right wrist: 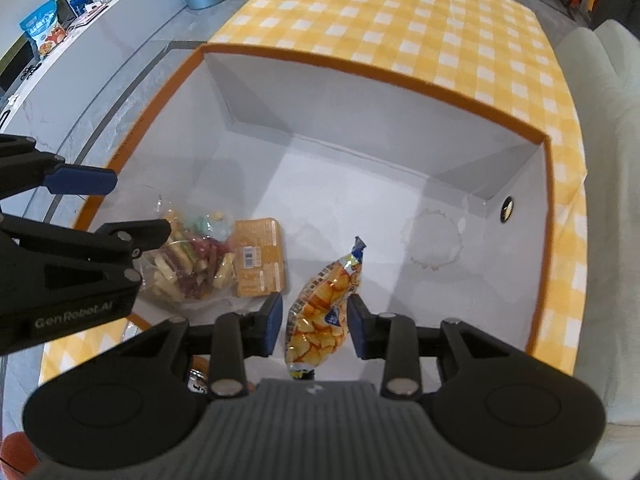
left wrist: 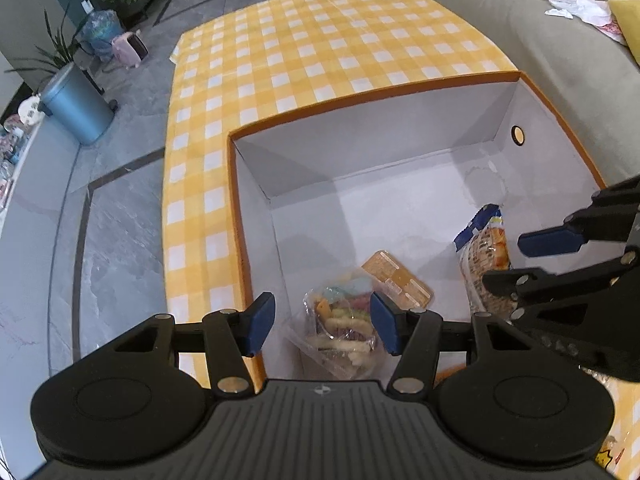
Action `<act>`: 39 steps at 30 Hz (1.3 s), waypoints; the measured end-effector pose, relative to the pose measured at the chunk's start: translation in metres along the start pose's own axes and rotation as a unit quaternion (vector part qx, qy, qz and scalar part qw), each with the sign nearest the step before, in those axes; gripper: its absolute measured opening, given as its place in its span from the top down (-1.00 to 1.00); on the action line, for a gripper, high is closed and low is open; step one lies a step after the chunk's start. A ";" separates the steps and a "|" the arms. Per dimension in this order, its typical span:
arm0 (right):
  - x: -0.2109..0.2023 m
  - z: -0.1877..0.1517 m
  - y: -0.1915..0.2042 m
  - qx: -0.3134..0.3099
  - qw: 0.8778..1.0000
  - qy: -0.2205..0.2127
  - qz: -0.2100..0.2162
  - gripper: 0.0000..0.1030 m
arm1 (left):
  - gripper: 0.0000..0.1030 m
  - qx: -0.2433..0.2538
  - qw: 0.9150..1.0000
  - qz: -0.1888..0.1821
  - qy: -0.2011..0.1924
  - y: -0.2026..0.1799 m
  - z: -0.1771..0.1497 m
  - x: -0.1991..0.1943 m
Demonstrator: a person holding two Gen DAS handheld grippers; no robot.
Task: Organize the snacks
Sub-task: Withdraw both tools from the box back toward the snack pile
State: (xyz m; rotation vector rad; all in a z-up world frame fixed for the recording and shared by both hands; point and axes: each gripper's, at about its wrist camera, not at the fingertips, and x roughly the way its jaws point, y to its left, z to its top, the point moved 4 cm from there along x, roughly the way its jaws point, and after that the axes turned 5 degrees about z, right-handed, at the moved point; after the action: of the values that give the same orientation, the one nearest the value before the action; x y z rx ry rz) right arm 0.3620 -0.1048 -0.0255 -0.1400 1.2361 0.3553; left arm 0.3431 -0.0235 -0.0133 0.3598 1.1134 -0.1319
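A white box with an orange rim (left wrist: 376, 98) (right wrist: 360, 70) stands on a yellow checked tablecloth. In it lie a clear bag of colourful snack sticks (left wrist: 344, 328) (right wrist: 192, 256), a flat orange packet (left wrist: 400, 276) (right wrist: 260, 260) and an orange biscuit bag (left wrist: 486, 256) (right wrist: 324, 312). My left gripper (left wrist: 322, 326) is open above the clear bag, over the box's left wall. My right gripper (right wrist: 314, 324) is open, its blue pads either side of the biscuit bag with small gaps. Each gripper also shows in the other view, the right (left wrist: 532, 256) and the left (right wrist: 120, 208).
The checked table (left wrist: 304, 52) (right wrist: 400, 12) extends beyond the box. A grey sofa (left wrist: 540, 40) (right wrist: 608, 200) runs along the right. A blue bin (left wrist: 76, 104) and plants stand on the grey floor at left. A white counter (right wrist: 80, 40) holds packets.
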 end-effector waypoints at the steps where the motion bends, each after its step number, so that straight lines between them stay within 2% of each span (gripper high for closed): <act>1: -0.005 -0.001 0.001 -0.002 1.000 -0.004 -0.001 0.34 | -0.27 0.002 1.000 0.003 -0.004 0.000 -0.002 -0.004; 10: -0.048 -0.019 0.027 -0.041 0.999 -0.035 -0.006 0.34 | -0.27 0.013 0.999 0.014 -0.036 0.000 -0.030 -0.045; 18: -0.070 -0.056 0.054 -0.065 0.997 -0.043 0.011 0.34 | -0.27 0.026 0.999 0.013 -0.040 -0.004 -0.070 -0.064; 21: -0.069 -0.077 0.062 -0.067 0.997 -0.038 0.022 0.33 | -0.27 0.028 0.999 0.004 -0.030 -0.006 -0.092 -0.063; 24: -0.063 -0.100 0.067 -0.066 0.997 -0.030 0.028 0.23 | -0.27 0.030 0.999 -0.012 -0.014 -0.010 -0.113 -0.060; 28: -0.050 -0.133 0.073 -0.070 0.997 -0.005 0.039 0.22 | -0.27 0.049 0.999 -0.024 0.006 -0.018 -0.144 -0.053; 32: -0.037 -0.161 0.076 -0.061 0.997 0.019 0.054 0.22 | -0.27 0.074 0.995 -0.057 0.034 -0.027 -0.180 -0.046; 39: -0.016 -0.196 0.071 -0.043 0.995 0.054 0.066 0.22 | -0.27 0.088 0.990 -0.087 0.060 -0.029 -0.226 -0.028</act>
State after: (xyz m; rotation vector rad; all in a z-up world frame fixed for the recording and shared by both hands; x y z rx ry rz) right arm 0.1578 -0.0992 -0.0685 -0.1539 1.3414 0.5223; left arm 0.1299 0.0262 -0.0828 0.4308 1.2560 -0.3687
